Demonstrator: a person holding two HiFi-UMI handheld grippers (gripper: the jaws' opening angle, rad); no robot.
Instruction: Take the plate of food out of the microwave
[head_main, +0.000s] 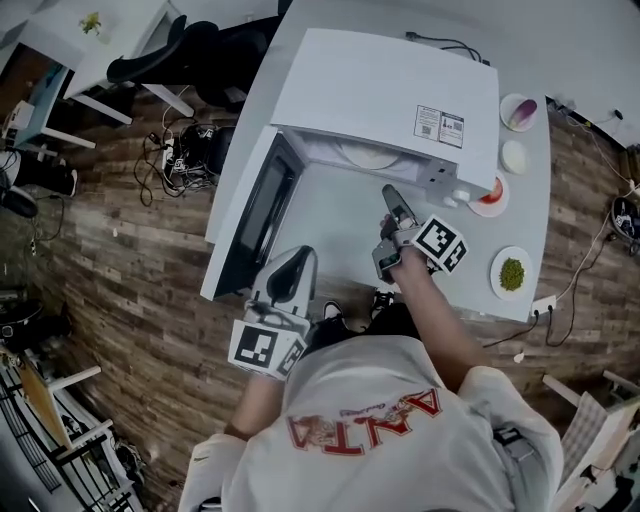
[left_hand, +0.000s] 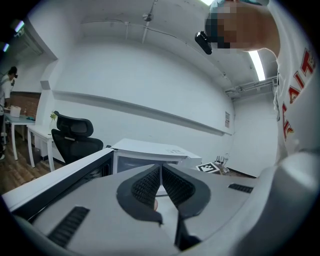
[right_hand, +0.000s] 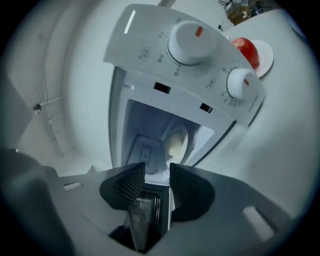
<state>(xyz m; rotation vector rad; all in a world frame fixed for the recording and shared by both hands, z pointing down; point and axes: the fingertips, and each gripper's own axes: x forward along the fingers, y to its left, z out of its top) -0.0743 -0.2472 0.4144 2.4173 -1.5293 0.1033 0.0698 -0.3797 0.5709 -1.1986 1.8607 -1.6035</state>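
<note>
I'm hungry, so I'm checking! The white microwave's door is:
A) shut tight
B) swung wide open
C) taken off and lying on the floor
B: the dark-windowed door of the white microwave stands swung out to the left, and the round white plate of food shows inside the cavity.
</note>
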